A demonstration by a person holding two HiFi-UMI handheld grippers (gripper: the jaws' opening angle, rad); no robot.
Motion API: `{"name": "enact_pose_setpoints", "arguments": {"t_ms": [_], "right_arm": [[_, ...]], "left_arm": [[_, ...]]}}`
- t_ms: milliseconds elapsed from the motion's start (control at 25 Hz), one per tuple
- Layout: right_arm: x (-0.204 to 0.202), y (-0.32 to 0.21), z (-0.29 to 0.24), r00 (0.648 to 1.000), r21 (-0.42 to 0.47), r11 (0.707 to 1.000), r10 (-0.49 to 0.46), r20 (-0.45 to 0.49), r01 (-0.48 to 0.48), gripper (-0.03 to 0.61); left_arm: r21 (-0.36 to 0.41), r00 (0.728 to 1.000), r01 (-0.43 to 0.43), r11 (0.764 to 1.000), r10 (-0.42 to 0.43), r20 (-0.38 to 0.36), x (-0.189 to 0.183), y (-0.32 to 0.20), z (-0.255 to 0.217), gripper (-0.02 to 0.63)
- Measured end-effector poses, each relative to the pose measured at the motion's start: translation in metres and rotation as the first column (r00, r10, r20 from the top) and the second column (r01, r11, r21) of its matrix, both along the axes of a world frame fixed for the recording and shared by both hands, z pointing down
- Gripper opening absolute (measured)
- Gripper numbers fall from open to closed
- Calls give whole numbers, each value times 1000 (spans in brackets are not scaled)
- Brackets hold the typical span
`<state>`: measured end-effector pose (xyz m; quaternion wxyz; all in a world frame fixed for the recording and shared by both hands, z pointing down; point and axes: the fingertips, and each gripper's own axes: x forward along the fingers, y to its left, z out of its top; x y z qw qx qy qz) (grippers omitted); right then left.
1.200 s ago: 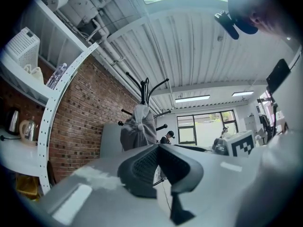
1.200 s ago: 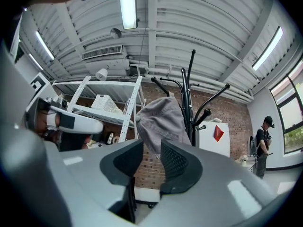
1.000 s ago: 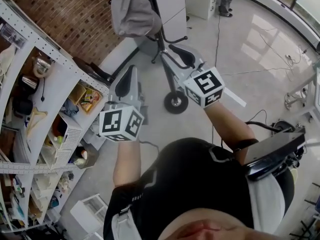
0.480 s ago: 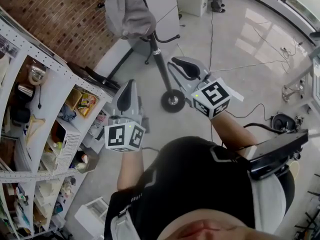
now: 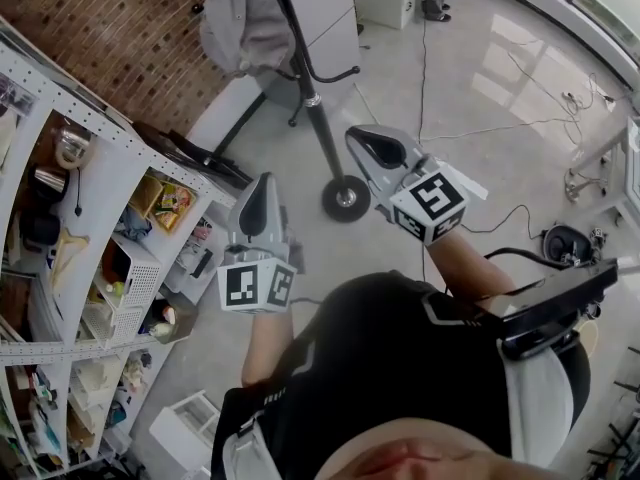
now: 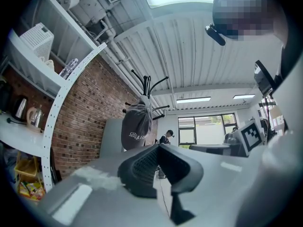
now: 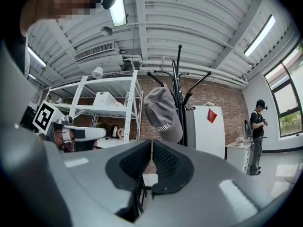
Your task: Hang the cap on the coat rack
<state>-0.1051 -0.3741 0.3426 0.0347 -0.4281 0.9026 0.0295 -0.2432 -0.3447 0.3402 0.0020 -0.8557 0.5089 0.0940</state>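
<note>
The grey cap (image 5: 245,28) hangs from a hook of the black coat rack (image 5: 312,103), free of both grippers. It also shows in the left gripper view, cap (image 6: 136,126), and in the right gripper view, cap (image 7: 163,112), beside the rack's pole (image 7: 180,93). My left gripper (image 5: 254,186) is held below the rack, shut, with nothing in it. My right gripper (image 5: 376,148) hovers right of the pole above the rack's round base (image 5: 346,199). Its jaws are closing with nothing between them, and only a thin slit is left.
A white shelf unit (image 5: 100,168) full of small items runs down the left, against a brick wall (image 5: 140,18). Cables (image 5: 500,128) lie on the floor at the right. A white cabinet (image 7: 206,126) and a standing person (image 7: 258,126) are behind the rack.
Both grippers have drawn back and down from the rack. The right gripper's jaws have gone from wide apart to almost together. The cap stays hanging on the rack.
</note>
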Motion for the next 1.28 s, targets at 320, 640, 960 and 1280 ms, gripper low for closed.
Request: {"name": "enact_pose_setpoints", "arguments": {"t_ms": [320, 640, 960, 1280], "right_arm": [[-6, -4, 17, 1000, -79, 997, -1, 1, 1, 9], [-7, -7, 16, 1000, -93, 995, -18, 19, 20, 8], [-6, -11, 12, 999, -77, 997, -9, 30, 12, 8], [-3, -11, 8, 1000, -74, 997, -9, 18, 10, 8]], "left_arm": [[-24, 997, 5, 1000, -3, 71, -1, 6, 11, 35], [-38, 999, 16, 999, -15, 44, -1, 3, 13, 37], [-39, 999, 12, 999, -10, 53, 2, -2, 11, 37], [-37, 999, 3, 999, -1, 52, 8, -1, 7, 37]]}}
